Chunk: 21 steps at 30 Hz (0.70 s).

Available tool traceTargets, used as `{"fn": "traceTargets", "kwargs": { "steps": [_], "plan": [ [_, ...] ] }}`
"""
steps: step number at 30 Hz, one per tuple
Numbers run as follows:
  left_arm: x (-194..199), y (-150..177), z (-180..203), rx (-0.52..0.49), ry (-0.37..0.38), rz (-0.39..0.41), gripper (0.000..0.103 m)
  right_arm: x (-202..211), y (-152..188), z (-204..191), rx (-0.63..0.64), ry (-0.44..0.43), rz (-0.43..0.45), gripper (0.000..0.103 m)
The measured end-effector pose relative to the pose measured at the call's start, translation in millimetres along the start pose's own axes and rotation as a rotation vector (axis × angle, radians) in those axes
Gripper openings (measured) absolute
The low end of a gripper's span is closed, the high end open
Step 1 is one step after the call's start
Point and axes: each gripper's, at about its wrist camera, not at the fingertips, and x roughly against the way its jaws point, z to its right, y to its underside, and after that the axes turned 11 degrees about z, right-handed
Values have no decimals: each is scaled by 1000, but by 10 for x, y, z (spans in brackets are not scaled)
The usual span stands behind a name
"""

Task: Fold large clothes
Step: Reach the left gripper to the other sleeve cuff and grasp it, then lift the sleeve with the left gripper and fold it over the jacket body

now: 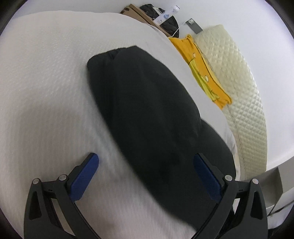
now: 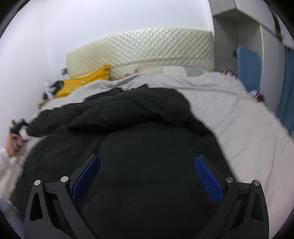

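A large black padded jacket point(image 1: 147, 114) lies on a white bed point(image 1: 46, 92). In the left wrist view it shows as a long dark mass running away from me. My left gripper point(image 1: 146, 158) is open and empty, hovering over the jacket's near end, its right finger above the cloth and its left above the sheet. In the right wrist view the jacket point(image 2: 139, 132) fills the middle, with a puffy fold at its far end. My right gripper point(image 2: 147, 159) is open and empty just above it. The left gripper point(image 2: 17, 128) shows far left, blurred.
A yellow cloth point(image 1: 204, 68) and a cream quilted headboard point(image 1: 242, 88) stand at the bed's far side. Dark items and a cardboard box point(image 1: 139, 12) lie by the wall. A grey wardrobe point(image 2: 238, 40) and blue fabric point(image 2: 248, 64) stand at the right.
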Motion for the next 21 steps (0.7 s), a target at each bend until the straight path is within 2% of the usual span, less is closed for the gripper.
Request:
{"fn": "traceTargets", "kwargs": {
  "steps": [4, 10, 12, 13, 15, 18, 21],
  "plan": [
    [-199, -140, 64, -27, 18, 26, 98, -156, -24, 166, -81, 32, -32, 103],
    [-399, -219, 67, -35, 21, 44, 92, -280, -27, 173, -116, 44, -55, 103],
    [-432, -244, 91, -31, 26, 53, 76, -306, -24, 147, -120, 41, -61, 103],
    [-440, -247, 95, -22, 29, 51, 73, -321, -24, 134, -121, 38, -63, 103],
    [-440, -273, 105, -11, 43, 52, 59, -322, -30, 113, -118, 34, -62, 103],
    [-376, -325, 206, -22, 45, 73, 30, -315, -36, 126, -117, 22, -59, 103],
    [-224, -365, 309, -43, 28, 93, 16, -297, -44, 134, -116, 13, -55, 103]
  ]
}}
